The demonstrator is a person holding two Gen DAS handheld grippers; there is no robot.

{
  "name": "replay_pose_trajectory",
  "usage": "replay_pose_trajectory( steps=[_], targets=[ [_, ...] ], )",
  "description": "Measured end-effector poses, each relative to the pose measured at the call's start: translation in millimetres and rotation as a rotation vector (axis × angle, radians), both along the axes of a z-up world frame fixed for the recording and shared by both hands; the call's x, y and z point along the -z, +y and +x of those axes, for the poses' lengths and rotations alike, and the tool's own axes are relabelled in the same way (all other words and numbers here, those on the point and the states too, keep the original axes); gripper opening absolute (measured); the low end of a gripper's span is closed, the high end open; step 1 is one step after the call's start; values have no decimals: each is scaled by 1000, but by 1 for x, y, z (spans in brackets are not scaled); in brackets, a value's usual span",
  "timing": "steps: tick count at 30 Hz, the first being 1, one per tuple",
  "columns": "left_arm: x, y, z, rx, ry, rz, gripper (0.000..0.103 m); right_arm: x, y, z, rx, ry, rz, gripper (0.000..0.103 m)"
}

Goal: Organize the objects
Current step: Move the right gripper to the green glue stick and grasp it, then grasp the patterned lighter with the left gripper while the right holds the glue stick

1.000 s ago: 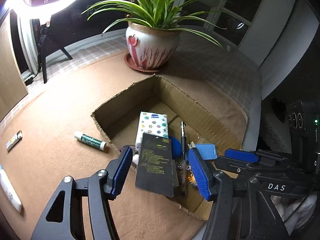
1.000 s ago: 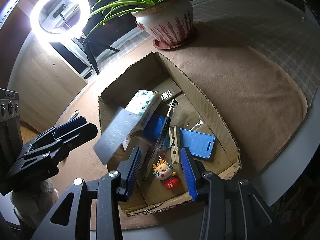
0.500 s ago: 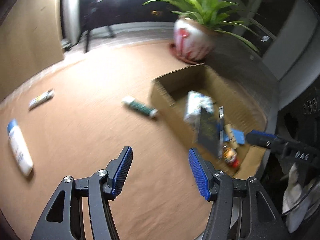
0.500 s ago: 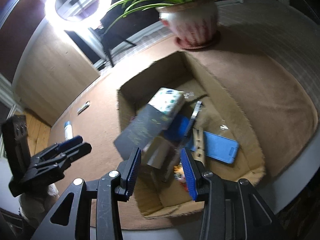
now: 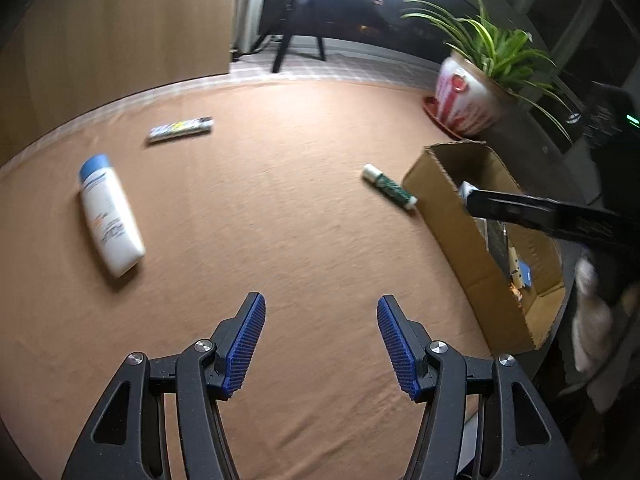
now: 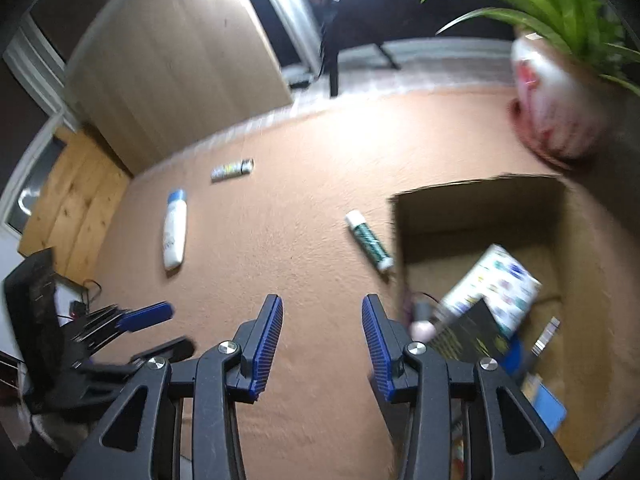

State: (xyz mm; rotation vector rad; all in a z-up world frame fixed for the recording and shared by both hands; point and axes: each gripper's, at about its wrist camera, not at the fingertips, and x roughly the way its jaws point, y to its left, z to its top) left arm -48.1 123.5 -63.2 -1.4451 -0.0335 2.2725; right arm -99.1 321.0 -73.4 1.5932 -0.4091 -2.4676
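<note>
You've swung both claws off the cardboard box (image 5: 460,216), left claw (image 5: 320,344) and right claw (image 6: 322,344) released and empty (dark card delivered), so next comes the white bottle (image 5: 110,216) at ten o'clock.

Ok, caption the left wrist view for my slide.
Open left gripper over the brown cloth; bottle, tube and glue stick lie outside the cardboard box.
</note>
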Motion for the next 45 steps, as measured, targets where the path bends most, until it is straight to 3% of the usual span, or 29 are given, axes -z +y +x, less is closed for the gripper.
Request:
replay_pose_trajectory(
  steps=[6,13,25,32,40,43,45],
  targets=[
    [0,-26,3,-44,-3,-2,62,24,-14,-51,-30,-77,95,36],
    [0,-42,2,-81,-18,28,62,49,-15,-92,-30,-169,190,15],
    [2,-45,0,-83,-27,51,62,60,-44,-107,-112,-229,470,15],
    [-1,-49,-3,-82,-12,49,62,73,-62,-104,-221,-277,609,15],
    [1,-60,-37,-115,-12,25,62,69,-53,-89,-174,-280,421,14],
    [3,-61,-61,-124,-13,11,62,67,-40,-81,-104,-284,254,14],
    [4,-61,-76,-132,-9,1,62,65,-35,-72,-62,-269,196,14]
  ],
)
